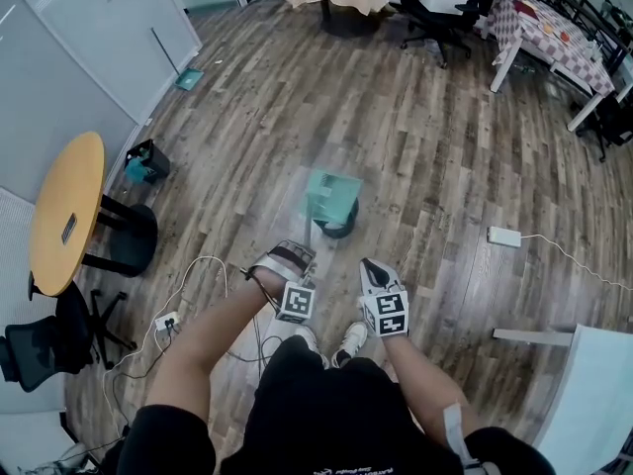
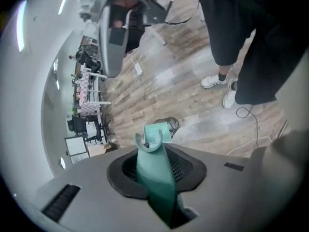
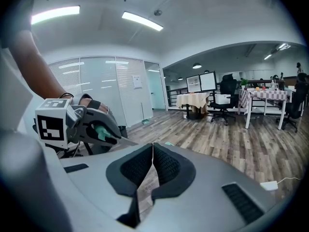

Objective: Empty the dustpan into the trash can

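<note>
The teal dustpan (image 1: 331, 197) hangs tilted over the small black trash can (image 1: 339, 226) on the wood floor, blurred in the head view. My left gripper (image 1: 288, 262) is shut on its teal handle (image 2: 155, 178); the pan's end (image 2: 157, 131) shows just above the can (image 2: 170, 125) in the left gripper view. To its right my right gripper (image 1: 375, 274) is held beside it, its pads (image 3: 153, 163) pressed together with nothing between them. From the right gripper view I see the left gripper (image 3: 99, 128) with the teal handle in it.
A round wooden table (image 1: 65, 212) and an office chair (image 1: 40, 349) stand at left, with a small black bin (image 1: 146, 160) beyond. Cables (image 1: 188, 290) trail by the person's feet. A white adapter (image 1: 504, 236) lies at right. Covered tables (image 1: 554, 30) stand at the back.
</note>
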